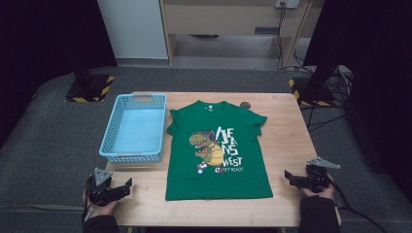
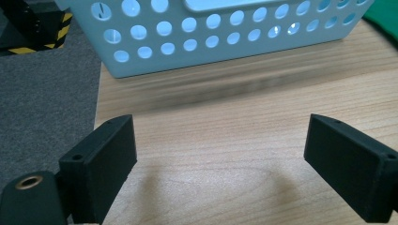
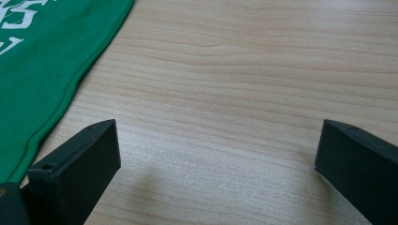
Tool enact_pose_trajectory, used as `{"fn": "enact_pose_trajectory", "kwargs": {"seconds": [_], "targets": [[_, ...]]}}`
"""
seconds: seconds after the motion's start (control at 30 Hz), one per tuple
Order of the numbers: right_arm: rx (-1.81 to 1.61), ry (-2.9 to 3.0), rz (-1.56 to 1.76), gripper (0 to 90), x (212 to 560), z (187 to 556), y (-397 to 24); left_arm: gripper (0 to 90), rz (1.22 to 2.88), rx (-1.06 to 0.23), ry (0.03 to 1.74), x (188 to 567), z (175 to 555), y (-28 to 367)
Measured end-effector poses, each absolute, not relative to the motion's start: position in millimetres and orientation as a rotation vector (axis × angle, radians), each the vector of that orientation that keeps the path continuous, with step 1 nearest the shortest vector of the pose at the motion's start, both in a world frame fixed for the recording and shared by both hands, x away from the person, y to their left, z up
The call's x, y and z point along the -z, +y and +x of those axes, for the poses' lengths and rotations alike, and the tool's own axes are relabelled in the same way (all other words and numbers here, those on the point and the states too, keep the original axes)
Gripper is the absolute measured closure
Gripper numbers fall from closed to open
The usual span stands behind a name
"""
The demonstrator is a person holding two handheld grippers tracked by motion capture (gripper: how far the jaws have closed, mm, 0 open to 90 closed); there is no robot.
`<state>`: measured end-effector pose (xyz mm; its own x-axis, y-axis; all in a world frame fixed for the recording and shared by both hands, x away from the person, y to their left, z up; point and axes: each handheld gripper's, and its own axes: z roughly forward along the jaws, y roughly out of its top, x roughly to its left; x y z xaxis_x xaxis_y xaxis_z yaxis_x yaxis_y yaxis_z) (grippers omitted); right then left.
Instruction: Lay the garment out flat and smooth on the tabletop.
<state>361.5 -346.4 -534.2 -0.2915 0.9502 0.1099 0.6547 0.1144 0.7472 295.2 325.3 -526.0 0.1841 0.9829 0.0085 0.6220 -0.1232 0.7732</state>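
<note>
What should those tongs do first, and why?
Probably slide both tongs inward to the shirt's bottom corners. The shirt lies flat and untouched; left tongs and right tongs sit open on bare table either side, holding nothing.

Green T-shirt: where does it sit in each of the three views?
High view: T-shirt spread flat at table centre, right of the blue basket.
Left gripper view: green sliver at the top right corner.
Right gripper view: hem at upper left.
Shared landmark: wooden table.
</note>
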Motion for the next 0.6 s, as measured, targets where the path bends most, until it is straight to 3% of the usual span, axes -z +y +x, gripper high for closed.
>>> {"fn": "enact_pose_trajectory", "kwargs": {"seconds": [0.6], "targets": [[-0.964,2.000,1.553,0.4,536,362,-357,8.6,1.839,-0.702,1.522,531,296,332]]}}
